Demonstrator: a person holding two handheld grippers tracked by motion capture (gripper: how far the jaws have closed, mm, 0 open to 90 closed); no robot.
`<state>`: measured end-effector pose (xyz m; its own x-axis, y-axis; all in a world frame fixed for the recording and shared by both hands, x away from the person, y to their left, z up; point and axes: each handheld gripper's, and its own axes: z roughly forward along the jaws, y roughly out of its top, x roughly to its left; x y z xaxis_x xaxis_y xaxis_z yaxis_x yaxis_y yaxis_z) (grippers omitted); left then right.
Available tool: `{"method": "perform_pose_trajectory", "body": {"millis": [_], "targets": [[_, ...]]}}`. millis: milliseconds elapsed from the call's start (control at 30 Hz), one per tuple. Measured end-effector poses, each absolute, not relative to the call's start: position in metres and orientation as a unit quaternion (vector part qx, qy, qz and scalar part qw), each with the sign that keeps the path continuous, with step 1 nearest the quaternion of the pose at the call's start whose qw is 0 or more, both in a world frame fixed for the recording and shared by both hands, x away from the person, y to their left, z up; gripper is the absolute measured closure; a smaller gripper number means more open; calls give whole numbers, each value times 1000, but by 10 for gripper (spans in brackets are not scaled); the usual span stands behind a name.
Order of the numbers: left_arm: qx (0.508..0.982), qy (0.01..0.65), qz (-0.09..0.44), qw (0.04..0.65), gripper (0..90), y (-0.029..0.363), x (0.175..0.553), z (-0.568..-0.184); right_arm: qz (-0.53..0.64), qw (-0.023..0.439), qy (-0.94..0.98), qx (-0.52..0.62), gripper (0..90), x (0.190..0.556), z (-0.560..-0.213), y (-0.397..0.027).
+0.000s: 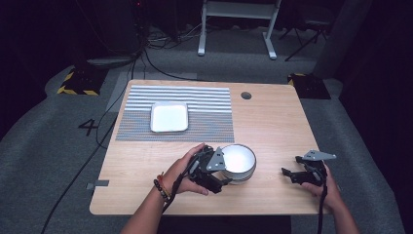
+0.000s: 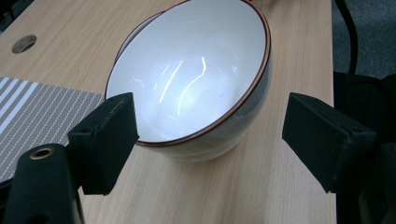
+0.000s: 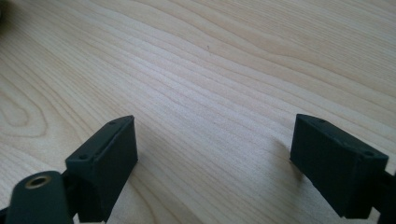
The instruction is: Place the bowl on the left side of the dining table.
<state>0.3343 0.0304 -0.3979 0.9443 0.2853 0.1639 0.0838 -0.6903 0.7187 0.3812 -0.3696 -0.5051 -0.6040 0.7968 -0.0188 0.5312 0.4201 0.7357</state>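
Observation:
A white bowl (image 1: 238, 162) with a thin brown rim stands upright on the wooden table (image 1: 272, 122), near its front middle. My left gripper (image 1: 220, 178) is at the bowl's near left side, open. In the left gripper view the bowl (image 2: 196, 79) sits just beyond the gripper (image 2: 224, 140), whose jaws stand wide apart at either side of the bowl's near wall without touching it. My right gripper (image 1: 290, 174) rests low over bare wood at the front right, open. Its jaws (image 3: 219, 163) hold nothing.
A grey striped placemat (image 1: 204, 114) lies at the back left of the table with a white square plate (image 1: 169, 117) on it. A round cable hole (image 1: 246, 95) is at the back. Cables and a desk frame lie on the floor beyond.

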Motion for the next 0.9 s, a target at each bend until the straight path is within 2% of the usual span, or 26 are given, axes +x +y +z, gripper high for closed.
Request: {"method": "perform_pose_trajectory", "body": {"millis": [267,467,700,900], "targets": [[914,82,124,377,212,19,335,-398,356,187,822,404,148,381,-505,-370],[922,72,112,364,275,9,338,-401,356,186,822,404,149,381,-505,-370],[933,65,86,344,310,-3,344,-409,356,186,822,404,149,381,-505,-370],[941,59,61,328,280,-11,352,-417,356,187,822,404,149,381,-505,-370]]}}
